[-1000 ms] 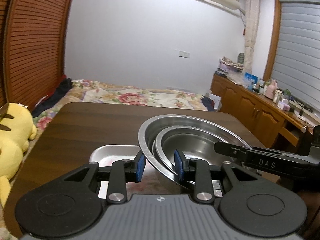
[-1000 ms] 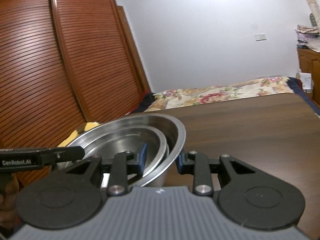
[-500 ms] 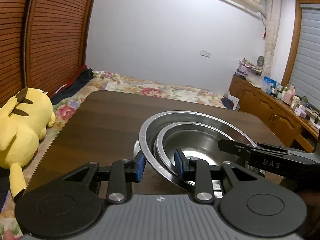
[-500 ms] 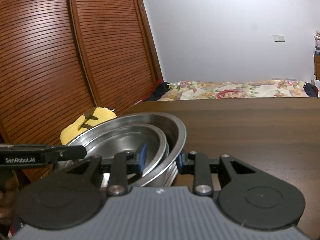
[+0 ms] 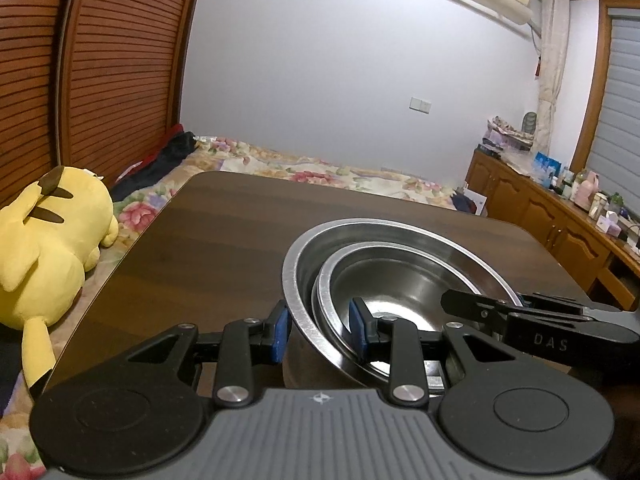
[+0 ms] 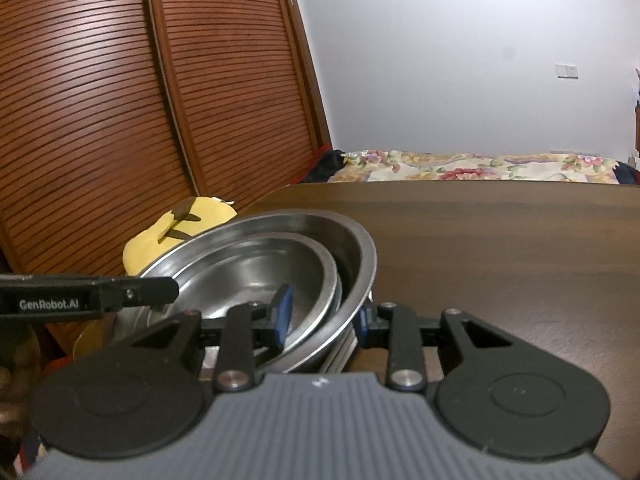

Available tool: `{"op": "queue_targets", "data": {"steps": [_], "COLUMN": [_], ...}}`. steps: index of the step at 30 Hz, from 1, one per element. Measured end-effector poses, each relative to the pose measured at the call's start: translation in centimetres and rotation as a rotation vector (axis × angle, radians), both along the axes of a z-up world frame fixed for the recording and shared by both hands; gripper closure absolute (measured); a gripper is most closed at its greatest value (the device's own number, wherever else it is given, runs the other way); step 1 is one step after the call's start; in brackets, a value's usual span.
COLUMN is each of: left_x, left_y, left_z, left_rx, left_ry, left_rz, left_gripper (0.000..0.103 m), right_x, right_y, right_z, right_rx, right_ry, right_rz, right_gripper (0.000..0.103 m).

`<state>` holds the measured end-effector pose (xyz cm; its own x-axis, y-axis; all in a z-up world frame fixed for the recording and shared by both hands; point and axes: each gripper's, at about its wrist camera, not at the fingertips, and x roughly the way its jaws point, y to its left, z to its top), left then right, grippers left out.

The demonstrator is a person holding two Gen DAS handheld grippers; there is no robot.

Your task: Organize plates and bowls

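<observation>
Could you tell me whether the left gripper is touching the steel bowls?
Touching. The left wrist view shows the left gripper with its jaws straddling the rims of the nested steel bowls, blue pads pressed against them.

Two nested bowls (image 5: 400, 252): brushed steel, glossy, fine scuffing. Surface (image 5: 240, 240): dark wood grain, low sheen. Tongs (image 5: 318, 330): matt black plastic, blue rubbery pads (image 5: 282, 332). Plush toy (image 5: 48, 236): soft yellow fabric.
</observation>
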<state>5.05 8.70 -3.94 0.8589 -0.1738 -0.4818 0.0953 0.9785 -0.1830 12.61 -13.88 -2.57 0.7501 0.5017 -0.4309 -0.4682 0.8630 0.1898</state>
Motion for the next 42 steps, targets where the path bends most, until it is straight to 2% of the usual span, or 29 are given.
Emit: {"op": "queue_targets", "data": {"steps": [2,4,8,9,11,13,17,21,26,29,31,34,37,42], "left_x": [-0.1,-0.2,-0.1,-0.1,-0.1,-0.2,-0.4,-0.7,-1.0,-1.4,-1.7,-2.0,-2.4,-2.9], "left_y": [-0.2,-0.3,-0.4,-0.4,-0.4,-0.4,-0.1,-0.2,-0.6,-1.1,-1.5,-2.2,-3.2,-4.5], "left_z": [0.0,0.0,0.0,0.0,0.1,0.1,0.4,1.0,1.8,2.4,2.9,3.2,3.4,3.4], "left_rx": [0.009,0.012,0.022,0.024,0.030,0.038,0.047,0.067,0.076,0.085,0.089,0.096,0.110,0.135], "left_ry": [-0.004,-0.003,-0.002,-0.002,-0.002,-0.001,-0.009,-0.025,-0.043,-0.067,-0.082,-0.099,-0.114,-0.109], "left_rz": [0.006,0.012,0.014,0.016,0.021,0.030,0.041,0.041,0.045,0.037,0.030,0.021,0.014,0.011], "left_gripper": [0.069,0.069,0.068,0.068,0.064,0.053,0.045,0.033,0.026,0.015,0.009,0.002,0.000,0.000], "right_x": [0.0,0.1,0.0,0.0,-0.3,-0.5,-1.1,-1.7,-2.0,-2.4,-2.8,-3.5,-4.3,-5.5], "right_y": [0.3,0.4,0.2,0.2,-0.1,-0.3,-0.7,-1.4,-1.9,-2.4,-2.7,-3.4,-3.8,-4.6], "right_z": [0.1,0.2,0.4,0.4,0.3,0.3,0.5,1.2,2.2,2.7,2.9,3.1,3.4,3.8], "right_rx": [-0.017,-0.028,-0.031,-0.033,-0.041,-0.050,-0.052,-0.043,-0.047,-0.052,-0.053,-0.052,-0.075,-0.105], "right_ry": [0.001,0.005,0.012,0.013,0.007,0.000,-0.012,-0.027,-0.060,-0.078,-0.085,-0.088,-0.111,-0.129], "right_rz": [0.005,0.003,0.005,0.003,-0.006,-0.010,-0.019,-0.038,-0.056,-0.070,-0.085,-0.109,-0.137,-0.200], "right_gripper": [0.066,0.056,0.049,0.044,0.041,0.041,0.039,0.038,0.032,0.026,0.016,0.007,0.000,0.000]}}
